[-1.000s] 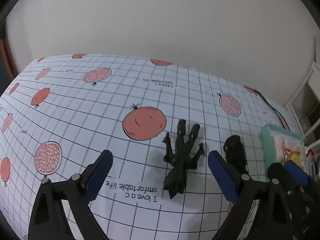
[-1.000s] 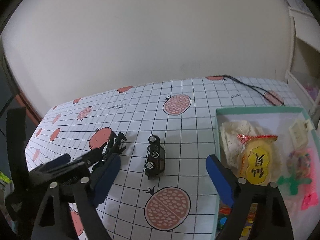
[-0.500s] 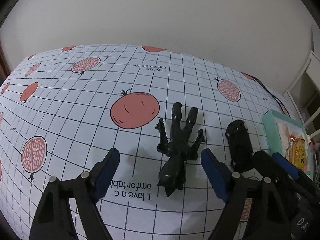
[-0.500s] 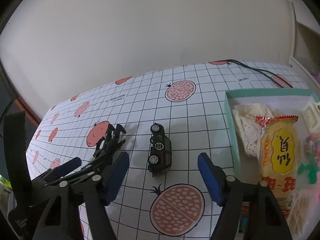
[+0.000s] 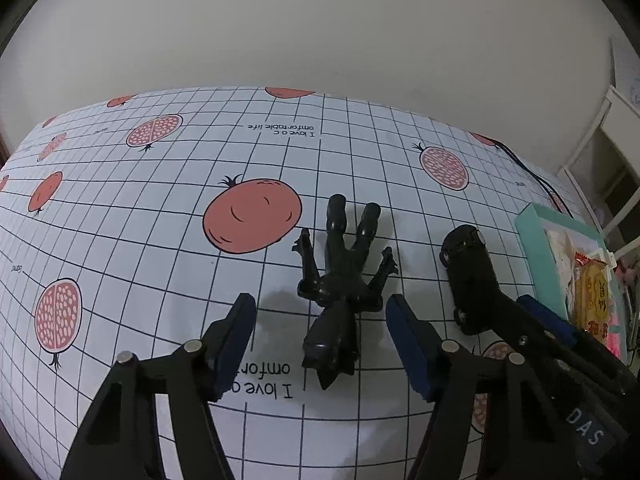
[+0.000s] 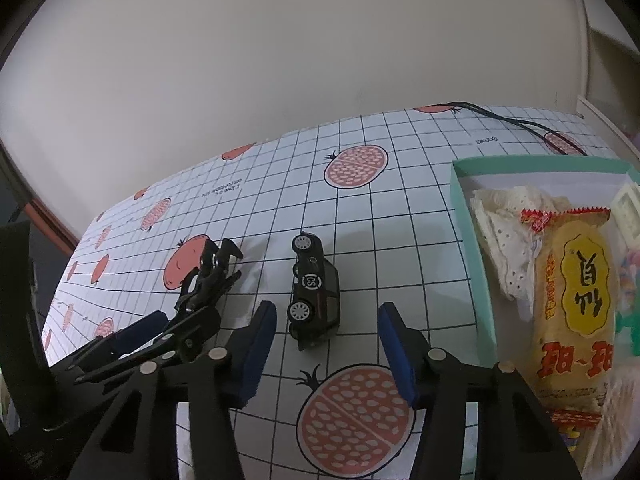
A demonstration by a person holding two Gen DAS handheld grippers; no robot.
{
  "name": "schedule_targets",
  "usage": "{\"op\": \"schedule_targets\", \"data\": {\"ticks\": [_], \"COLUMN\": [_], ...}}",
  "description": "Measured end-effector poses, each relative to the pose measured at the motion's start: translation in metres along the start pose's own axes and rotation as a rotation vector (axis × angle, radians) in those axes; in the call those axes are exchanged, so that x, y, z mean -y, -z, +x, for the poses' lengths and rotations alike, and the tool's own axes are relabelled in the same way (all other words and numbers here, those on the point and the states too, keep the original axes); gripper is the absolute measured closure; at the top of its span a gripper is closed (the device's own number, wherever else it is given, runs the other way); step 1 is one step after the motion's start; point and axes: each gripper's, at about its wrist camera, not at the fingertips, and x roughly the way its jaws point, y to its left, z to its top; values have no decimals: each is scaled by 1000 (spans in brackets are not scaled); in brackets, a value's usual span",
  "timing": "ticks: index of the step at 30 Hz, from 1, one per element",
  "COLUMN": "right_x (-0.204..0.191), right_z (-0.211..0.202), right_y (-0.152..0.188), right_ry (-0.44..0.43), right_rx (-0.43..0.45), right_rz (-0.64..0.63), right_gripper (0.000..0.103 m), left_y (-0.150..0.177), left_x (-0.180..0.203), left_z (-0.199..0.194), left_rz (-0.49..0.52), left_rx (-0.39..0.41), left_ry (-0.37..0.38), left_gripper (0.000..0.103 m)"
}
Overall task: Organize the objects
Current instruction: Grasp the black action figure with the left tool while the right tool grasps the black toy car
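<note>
A black toy figure (image 5: 340, 292) lies flat on the worktop (image 5: 120, 240), legs pointing away towards the wall, its head end between the blue pads of the left hand-held gripper (image 5: 320, 336), whose jaws are spread wide on either side without touching it. Just to its right a black toy car (image 6: 314, 292) lies tipped on its side, wheels showing, a round badge on its body. The right hand-held gripper (image 6: 326, 344) hangs over it, released, jaws apart, the car just ahead of the gap. Right of the car stands a teal-rimmed box (image 6: 472, 248) holding a yellow snack packet (image 6: 576, 304), white lace cloth (image 6: 508, 232) and other small items. A black cable (image 6: 520, 124) trails across the worktop's far corner.
</note>
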Motion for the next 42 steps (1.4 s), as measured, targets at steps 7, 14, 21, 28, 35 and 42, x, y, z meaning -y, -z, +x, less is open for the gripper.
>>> {"op": "schedule_targets", "data": {"ticks": [7,14,21,28,35,42], "right_x": [1,-2,-6,-7,-6,-6], "right_z": [7,9,12,14,14,14], "right_y": [3,3,3,3,3,3], "right_ry": [-1,-2,-2,10,11,8], "right_rx": [-13,-10,-1,4,6,2], "right_rz": [12,15,4,-13,-9,-6], "right_gripper": [49,54,55,62,74,74], "left_y": [2,3,3,8,13,13], "left_x": [0,1,-2,-1,-4,-6], "left_z": [0,1,1,2,1,2], "left_rz": [5,9,17,46,56,63], "left_rx": [-7,-11,-14,-18,-21,-24], "left_ry": [2,9,17,30,36,28], "left_gripper": [41,44,51,56,61,75]}}
